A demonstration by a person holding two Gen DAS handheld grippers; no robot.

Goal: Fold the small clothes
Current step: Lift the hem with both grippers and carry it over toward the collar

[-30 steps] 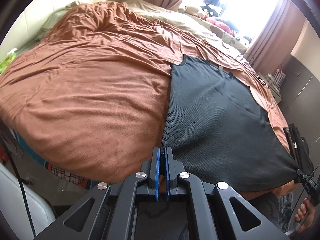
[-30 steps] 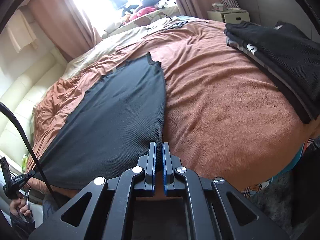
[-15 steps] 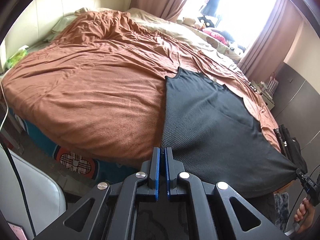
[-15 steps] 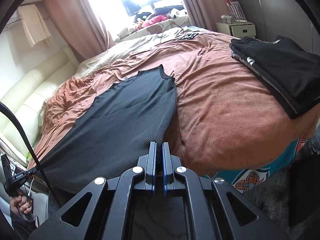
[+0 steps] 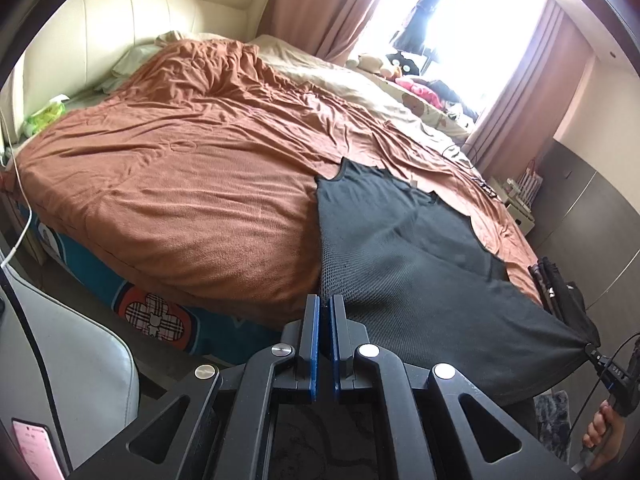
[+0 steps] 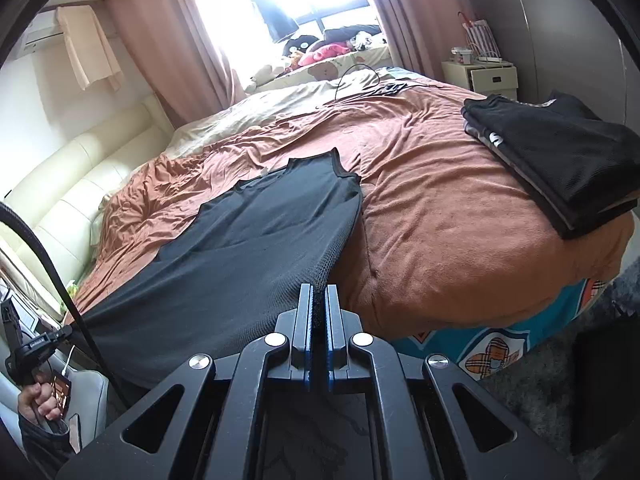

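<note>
A dark mesh sleeveless shirt (image 5: 416, 252) (image 6: 256, 248) lies stretched over the near edge of the bed, its hem lifted off the blanket. My left gripper (image 5: 325, 300) is shut on one hem corner. At the other hem corner my right gripper (image 6: 319, 290) is shut on the mesh cloth. In the left wrist view the right gripper (image 5: 592, 348) shows at the far right, pulling the hem taut; in the right wrist view the left gripper (image 6: 66, 332) shows at the far left. The shirt's neck and shoulders still rest on the blanket.
A rust-brown blanket (image 5: 192, 184) covers the bed. A stack of folded dark clothes (image 6: 560, 160) sits at the bed's right edge. A cream headboard (image 5: 120, 36), toys by the window (image 6: 320, 50), a nightstand (image 6: 484, 76) and a white chair (image 5: 68, 364) surround it.
Both grippers have drawn back and up from the bed, dragging the shirt's hem past the bed edge. More of the mattress side and floor shows in both views.
</note>
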